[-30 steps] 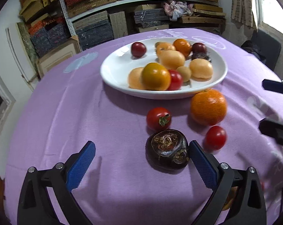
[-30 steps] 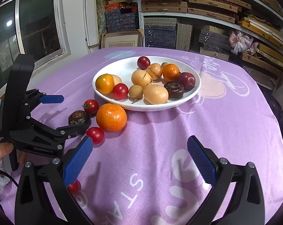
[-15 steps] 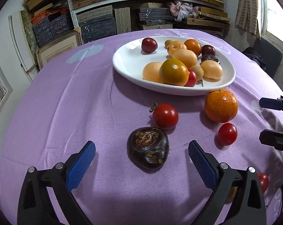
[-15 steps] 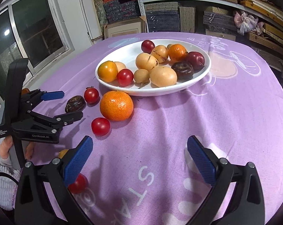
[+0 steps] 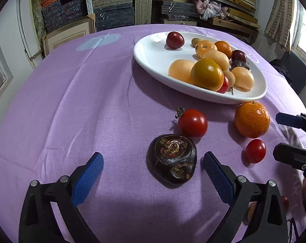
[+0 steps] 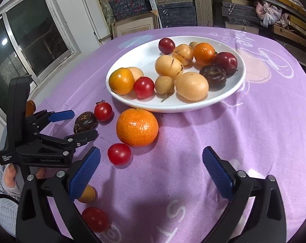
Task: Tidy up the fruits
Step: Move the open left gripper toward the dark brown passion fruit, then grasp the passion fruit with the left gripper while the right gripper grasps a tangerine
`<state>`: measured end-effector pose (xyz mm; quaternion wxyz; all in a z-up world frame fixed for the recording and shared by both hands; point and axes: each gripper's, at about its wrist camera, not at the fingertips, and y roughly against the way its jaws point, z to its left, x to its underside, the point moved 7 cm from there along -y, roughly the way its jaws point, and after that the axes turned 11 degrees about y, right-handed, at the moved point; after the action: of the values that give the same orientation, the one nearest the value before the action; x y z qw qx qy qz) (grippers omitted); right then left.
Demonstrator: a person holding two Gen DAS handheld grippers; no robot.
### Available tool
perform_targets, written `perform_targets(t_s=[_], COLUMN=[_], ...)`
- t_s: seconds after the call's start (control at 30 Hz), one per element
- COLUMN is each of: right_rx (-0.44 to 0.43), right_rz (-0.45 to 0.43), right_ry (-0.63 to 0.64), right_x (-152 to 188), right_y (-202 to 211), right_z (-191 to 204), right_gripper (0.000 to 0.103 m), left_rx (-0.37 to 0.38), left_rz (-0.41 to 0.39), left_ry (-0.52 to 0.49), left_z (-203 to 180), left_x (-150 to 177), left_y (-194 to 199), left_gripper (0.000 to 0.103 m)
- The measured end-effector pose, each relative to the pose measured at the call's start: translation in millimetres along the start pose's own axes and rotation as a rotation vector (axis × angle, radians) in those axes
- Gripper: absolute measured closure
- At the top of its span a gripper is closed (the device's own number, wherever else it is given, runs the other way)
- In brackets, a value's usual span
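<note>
Left wrist view: the left gripper (image 5: 153,169) is seen wide open at the lower middle of the frame, holding nothing, with a dark water chestnut (image 5: 171,159) between its blue pads on the purple tablecloth (image 5: 82,105). Further right, a red tomato (image 5: 192,123) and a tangerine (image 5: 251,119) are seen below the white plate (image 5: 153,56). In the right wrist view, the right gripper (image 6: 151,169) is likewise spread wide and empty.

My left tongs (image 6: 74,124) are black plastic with blue ribbed pads (image 6: 61,115) and silver screws (image 6: 66,152); small white letters say "GenRobot.AI". My right tongs (image 6: 152,169) are built the same. On my left wrist I wear a grey ribbed sleeve (image 6: 3,212).
</note>
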<state>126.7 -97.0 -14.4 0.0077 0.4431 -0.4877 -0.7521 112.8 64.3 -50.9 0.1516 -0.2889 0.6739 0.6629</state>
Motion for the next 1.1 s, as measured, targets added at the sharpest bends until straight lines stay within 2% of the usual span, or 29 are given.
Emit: perform_targets(t_s=[0.13, 0.2, 0.3, 0.4, 0.5, 0.6, 0.77, 0.87, 0.9, 0.93, 1.0, 1.03, 1.07, 1.1], right_rx=[-0.053, -0.044, -0.051, -0.021, -0.053, -0.032, 0.008, 0.008, 0.008, 0.001, -0.007, -0.027, -0.044, -0.048], right_rz=[-0.023, -0.015, -0.019, -0.032, -0.029, -0.034, -0.027, -0.048, -0.057, -0.061, -0.034, -0.023, -0.024, -0.025], right_ry=[-0.023, -0.032, -0.026, -0.023, -0.042, -0.020, 0.054, 0.049, 0.046, 0.044, 0.029, 0.012, 0.000, -0.003], right_x=[-10, -12, -14, -12, -9, -9, -12, -15, -16, -16, -15, -14, -14, -14], right_y=[-2, -7, -10, -13, -19, -19, -20, -18, -17, -16, -21, -24, -25, -25], right_z=[6, 5, 7, 5, 7, 11, 22, 20, 19, 18, 15, 12, 11, 10], right_gripper=[0.004, 0.004, 0.004, 0.004, 0.004, 0.004, 0.004, 0.005, 0.008, 0.024, 0.053, 0.056, 0.056, 0.056], left_rx=[-0.012, -0.016, 0.020, 0.043, 0.072, 0.092, 0.056, 0.047, 0.035, 0.027, 0.047, 0.064, 0.079, 0.098], left_rz=[-0.019, -0.019, -0.005, 0.000, 0.009, 0.007, 0.014, 0.011, -0.004, -0.024, -0.037, -0.031, -0.033, -0.030], left_ry=[-0.033, -0.047, -0.054, -0.052, -0.028, -0.014, -0.034, -0.042, -0.048, -0.055, -0.081, -0.093, -0.089, -0.085], left_z=[-6, -8, -13, -16, -15, -14, -17, -18, -19, -20, -27, -31, -33, -35], left_x=[-1, -1, -2, -2, -2, -2, 0, -1, -1, -2, -2, 0, 0, 0], left_y=[3, 2, 0, -1, -3, -3, -4, -3, -2, 1, 3, 2, 4, 4], left_gripper=[0.003, 0.003, 0.003, 0.003, 0.003, 0.003, 0.003, 0.003, 0.003, 0.004, 0.012, 0.029, 0.037, 0.041])
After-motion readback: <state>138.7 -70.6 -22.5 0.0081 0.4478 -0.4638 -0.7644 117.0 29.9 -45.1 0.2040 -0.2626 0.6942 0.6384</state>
